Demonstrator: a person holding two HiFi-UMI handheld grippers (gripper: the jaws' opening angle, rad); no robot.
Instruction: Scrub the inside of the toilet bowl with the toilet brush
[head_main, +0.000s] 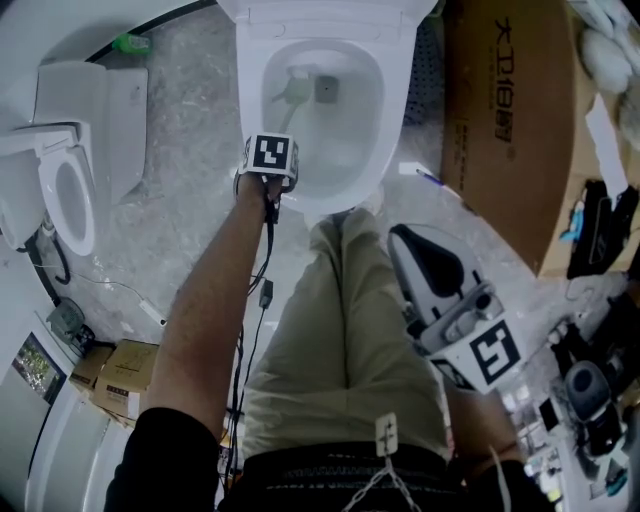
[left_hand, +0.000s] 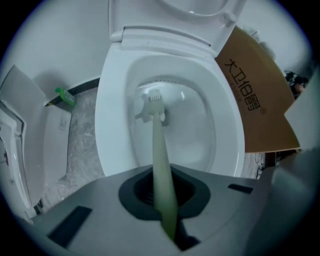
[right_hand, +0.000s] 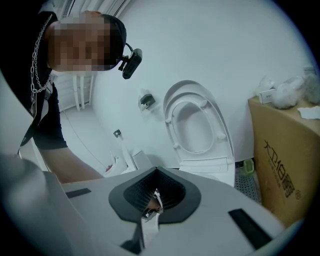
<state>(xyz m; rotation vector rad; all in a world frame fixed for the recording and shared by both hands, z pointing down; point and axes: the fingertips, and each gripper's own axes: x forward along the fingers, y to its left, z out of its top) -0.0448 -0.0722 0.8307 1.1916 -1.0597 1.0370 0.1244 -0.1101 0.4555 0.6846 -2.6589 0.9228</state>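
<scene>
My left hand-held gripper (left_hand: 165, 210) is clamped on the toilet brush (left_hand: 158, 150) handle, so its bristles reach low on the far wall inside the toilet bowl (left_hand: 222, 145). The right hand-held gripper (right_hand: 150, 212), jaws together, hangs back beside the person's leg, probably because scrubbing needs one tool

Khaki trousers (head_main: 340, 340), black short sleeves (head_main: 165, 462), grey right gripper (head_main: 405, 245) with marker cube (head_main: 492, 355).

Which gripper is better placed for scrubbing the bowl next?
Left. The left gripper is shut on the toilet brush, its head inside the toilet bowl; the right gripper sits back beside the thigh.
</scene>
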